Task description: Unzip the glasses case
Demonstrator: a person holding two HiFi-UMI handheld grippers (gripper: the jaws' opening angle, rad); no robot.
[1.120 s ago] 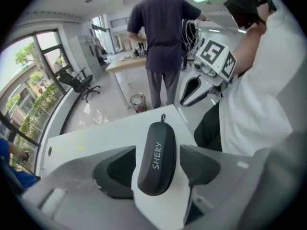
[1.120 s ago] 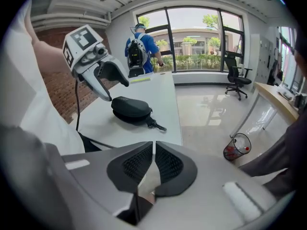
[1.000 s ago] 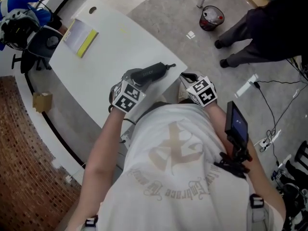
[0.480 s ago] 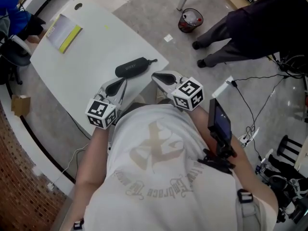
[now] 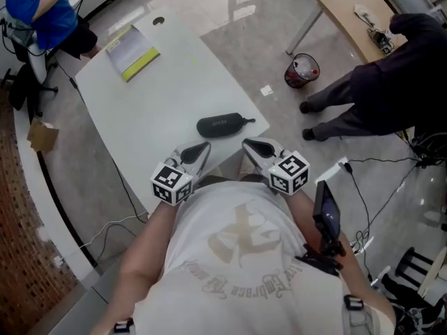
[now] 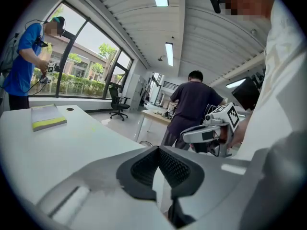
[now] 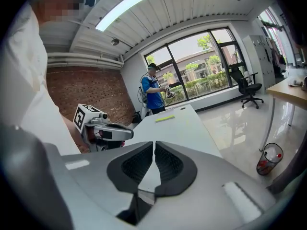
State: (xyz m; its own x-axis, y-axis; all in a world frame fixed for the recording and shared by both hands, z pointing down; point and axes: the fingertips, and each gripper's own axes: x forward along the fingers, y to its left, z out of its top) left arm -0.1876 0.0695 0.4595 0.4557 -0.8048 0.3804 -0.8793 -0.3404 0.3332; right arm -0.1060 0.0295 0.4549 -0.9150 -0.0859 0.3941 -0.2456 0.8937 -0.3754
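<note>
The black glasses case (image 5: 222,125) lies flat near the white table's (image 5: 160,96) near corner, its zip pull pointing right. Nothing touches it. My left gripper (image 5: 201,149) hovers just short of the case on the near side, shut and empty. To its right my right gripper (image 5: 249,144) is held beyond the table's edge, also shut with nothing in it. In the left gripper view the shut pads (image 6: 157,152) point past the table, and the right gripper (image 6: 207,134) shows beside them. The right gripper view shows its closed pads (image 7: 154,146) and the left gripper (image 7: 104,131).
A notebook with a yellow-green cover (image 5: 131,51) lies at the table's far end. A red waste bin (image 5: 302,70) stands on the floor beside a person in dark clothes (image 5: 377,96). A person in blue (image 5: 42,9) stands far left. Cables (image 5: 363,187) trail on the right.
Both grippers have drawn back from the case and risen toward my chest. The left jaws have gone from open at the case to shut. The case rests alone on the table.
</note>
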